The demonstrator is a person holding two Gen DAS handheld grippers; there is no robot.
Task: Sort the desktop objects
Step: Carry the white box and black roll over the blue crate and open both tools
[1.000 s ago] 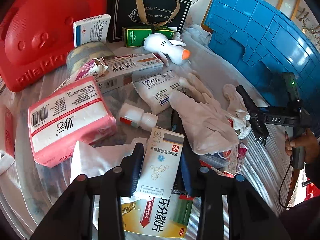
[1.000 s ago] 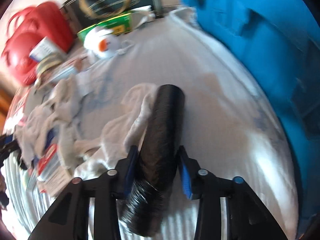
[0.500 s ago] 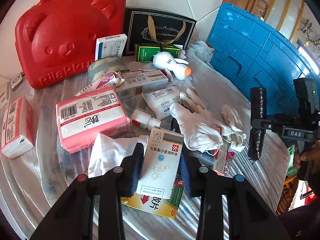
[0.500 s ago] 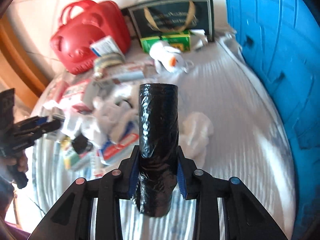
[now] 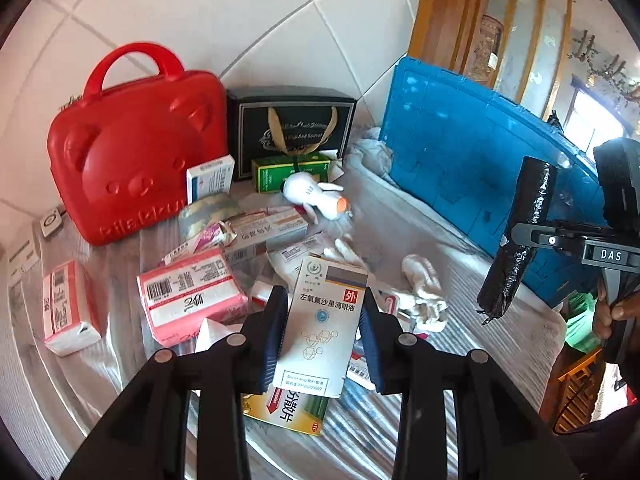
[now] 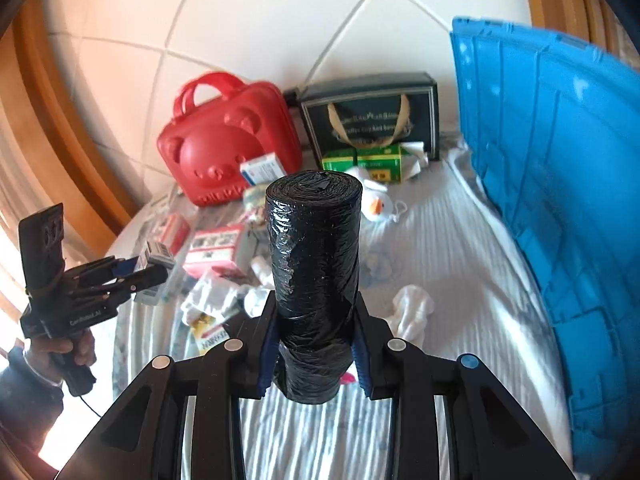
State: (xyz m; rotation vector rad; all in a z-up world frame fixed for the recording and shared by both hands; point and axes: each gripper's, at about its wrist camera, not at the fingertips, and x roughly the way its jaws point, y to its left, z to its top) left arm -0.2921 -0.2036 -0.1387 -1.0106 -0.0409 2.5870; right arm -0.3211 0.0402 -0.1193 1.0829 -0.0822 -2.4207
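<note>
Black plastic fills your right gripper [image 6: 316, 354]: it clamps a roll of bin bags [image 6: 314, 272] upright, raised above the table [image 6: 460, 264]. Your left gripper [image 5: 322, 336] is closed on a white medicine box [image 5: 326, 320], held over the clutter near the pink tissue pack [image 5: 190, 294] and red case [image 5: 136, 156].

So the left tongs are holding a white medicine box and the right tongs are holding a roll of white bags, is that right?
Not quite. The roll of bags in the right tongs is black, not white, as the right wrist view shows. The left tongs do hold a white medicine box.
</note>
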